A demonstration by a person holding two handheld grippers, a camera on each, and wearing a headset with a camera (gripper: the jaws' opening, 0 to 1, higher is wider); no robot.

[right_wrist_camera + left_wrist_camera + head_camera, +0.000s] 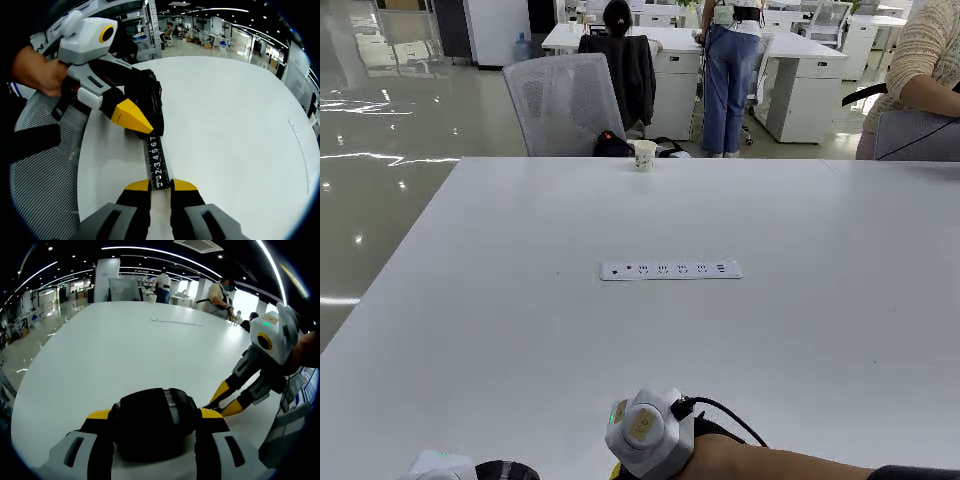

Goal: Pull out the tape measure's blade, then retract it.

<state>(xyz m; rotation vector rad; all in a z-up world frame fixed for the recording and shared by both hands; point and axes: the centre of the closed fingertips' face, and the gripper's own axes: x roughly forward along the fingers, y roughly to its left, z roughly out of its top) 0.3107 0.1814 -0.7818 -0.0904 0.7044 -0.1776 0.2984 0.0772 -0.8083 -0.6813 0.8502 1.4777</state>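
The black tape measure [150,432] sits on the white table [620,330], clamped between the yellow-tipped jaws of my left gripper [155,415], which is shut on its case. In the right gripper view the case [148,97] lies ahead with the left gripper [131,117] on it. A short length of black blade [156,160] with numbers up to 7 runs from the case to my right gripper [160,186], which is shut on the blade's end. From the left gripper view, the right gripper [220,406] reaches in from the right. Both grippers [645,432] [470,468] sit at the table's near edge.
A white power strip [670,270] lies in the middle of the table and a paper cup [644,155] stands at its far edge. A grey mesh chair [560,100] stands behind it. People are at desks further back. A mesh seat [40,165] lies beside the near edge.
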